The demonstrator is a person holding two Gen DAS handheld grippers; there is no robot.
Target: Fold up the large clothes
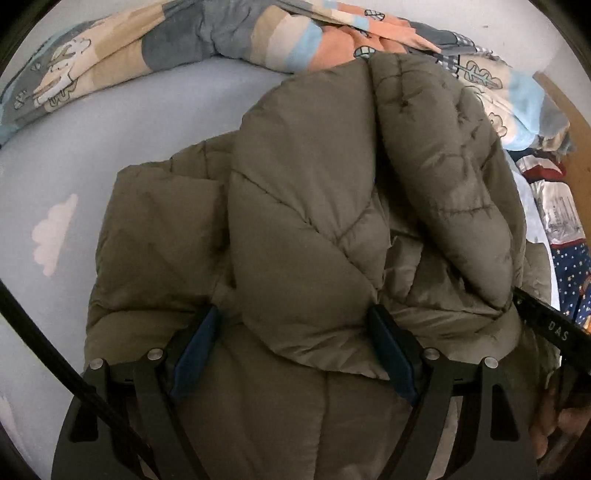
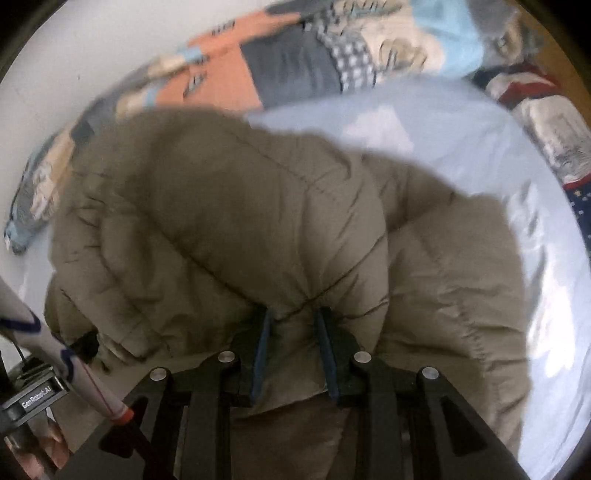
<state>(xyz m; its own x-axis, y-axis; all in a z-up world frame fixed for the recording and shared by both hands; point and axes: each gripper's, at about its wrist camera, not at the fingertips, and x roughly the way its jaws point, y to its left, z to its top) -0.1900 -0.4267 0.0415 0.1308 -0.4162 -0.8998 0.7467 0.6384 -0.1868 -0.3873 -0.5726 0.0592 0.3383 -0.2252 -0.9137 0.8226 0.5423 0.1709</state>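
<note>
An olive-green quilted puffer jacket (image 1: 306, 206) lies bunched on a pale blue bedsheet (image 1: 55, 166), a patchwork quilt (image 1: 229, 33) beyond it. The left gripper (image 1: 295, 350) clamps a thick padded fold between wide-set jaws. The blurred right-wrist view alone shows the right gripper (image 2: 293, 354), apparently pinching a thinner fold.

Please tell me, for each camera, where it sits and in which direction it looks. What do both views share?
Left wrist: sits on the left gripper, looks steeply down onto the olive puffer jacket; its fingers straddle a thick fold.
Right wrist: sits on the right gripper, looks steeply down; its fingers pinch the jacket.
Shared: jacket, pale bedsheet, patterned quilt.
</note>
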